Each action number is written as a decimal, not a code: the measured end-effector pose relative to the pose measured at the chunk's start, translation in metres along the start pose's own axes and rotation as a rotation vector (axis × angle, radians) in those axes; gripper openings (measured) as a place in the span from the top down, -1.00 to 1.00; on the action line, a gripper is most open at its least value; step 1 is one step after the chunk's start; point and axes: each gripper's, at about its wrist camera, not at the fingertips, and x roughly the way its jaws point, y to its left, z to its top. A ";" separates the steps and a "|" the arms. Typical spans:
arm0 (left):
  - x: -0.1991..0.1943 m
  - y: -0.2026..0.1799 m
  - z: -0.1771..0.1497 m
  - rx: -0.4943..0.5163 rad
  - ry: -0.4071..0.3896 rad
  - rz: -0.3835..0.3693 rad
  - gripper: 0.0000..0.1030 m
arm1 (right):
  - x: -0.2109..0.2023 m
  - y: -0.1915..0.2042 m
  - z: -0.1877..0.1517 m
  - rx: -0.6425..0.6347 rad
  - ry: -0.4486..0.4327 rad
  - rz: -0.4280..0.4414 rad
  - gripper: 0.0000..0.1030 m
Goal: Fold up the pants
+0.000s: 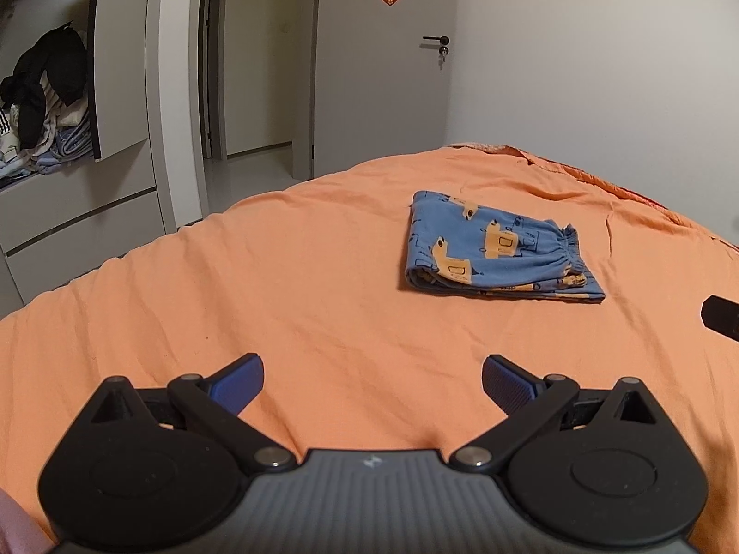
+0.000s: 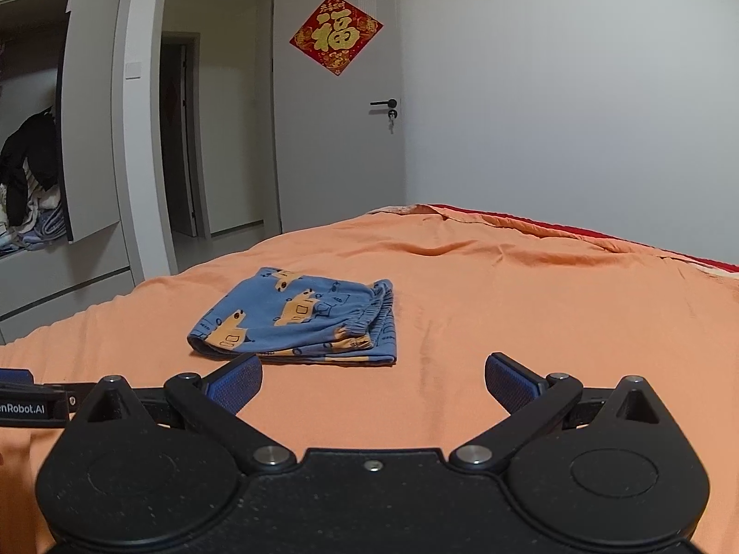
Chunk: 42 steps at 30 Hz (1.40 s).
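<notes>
Orange bedsheet (image 1: 323, 277) covers the bed, lightly creased. Grey door (image 2: 342, 138) stands open, red paper decoration (image 2: 336, 33) fixed on it. Clothes pile (image 1: 41, 106) sits in open wardrobe (image 1: 124, 69).

Pale walls, grey door (image 2: 339, 147) with red paper ornament (image 2: 336, 34), open wardrobe (image 1: 46, 92), orange-covered bed (image 2: 531, 295).

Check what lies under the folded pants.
The pants rest directly on the orange bedsheet, folded into stacked layers. Whatever sits between the layers or beneath them is covered.
</notes>
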 end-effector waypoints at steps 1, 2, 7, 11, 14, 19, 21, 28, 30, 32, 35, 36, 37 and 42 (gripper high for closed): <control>0.002 0.000 -0.001 0.004 0.003 0.001 -0.99 | 0.002 0.000 -0.001 0.003 0.006 -0.003 -0.99; 0.003 0.000 -0.001 0.008 0.005 0.002 -0.99 | 0.004 -0.001 -0.002 0.005 0.013 -0.006 -0.99; 0.006 -0.003 -0.002 0.028 0.008 -0.002 -0.99 | 0.012 -0.002 -0.006 0.003 0.042 -0.005 -0.99; 0.010 -0.002 -0.002 0.028 0.018 -0.002 -0.99 | 0.017 -0.002 -0.009 0.000 0.053 -0.001 -0.99; 0.012 -0.001 -0.002 0.022 0.026 -0.003 -0.99 | 0.019 -0.002 -0.010 0.000 0.060 0.000 -0.99; 0.013 0.001 -0.002 0.017 0.031 -0.003 -0.99 | 0.022 -0.002 -0.012 -0.002 0.065 0.001 -0.99; 0.013 0.001 -0.002 0.016 0.030 -0.003 -0.99 | 0.022 -0.002 -0.012 -0.002 0.064 0.001 -0.99; 0.013 0.001 -0.002 0.016 0.031 -0.002 -0.99 | 0.022 -0.002 -0.012 -0.002 0.065 0.000 -0.99; 0.013 0.001 -0.002 0.016 0.031 -0.002 -0.99 | 0.022 -0.002 -0.012 -0.002 0.065 0.001 -0.99; 0.013 0.001 -0.002 0.016 0.031 -0.002 -0.99 | 0.022 -0.002 -0.012 -0.002 0.065 0.001 -0.99; 0.013 0.001 -0.002 0.016 0.031 -0.002 -0.99 | 0.022 -0.002 -0.012 -0.003 0.065 0.002 -0.99; 0.013 0.001 -0.002 0.016 0.031 -0.002 -0.99 | 0.022 -0.002 -0.012 -0.002 0.065 0.001 -0.99; 0.013 0.001 -0.002 0.016 0.031 -0.002 -0.99 | 0.022 -0.002 -0.012 -0.002 0.065 0.001 -0.99; 0.013 0.001 -0.001 0.017 0.031 -0.002 -0.99 | 0.022 -0.002 -0.012 -0.003 0.065 0.001 -0.99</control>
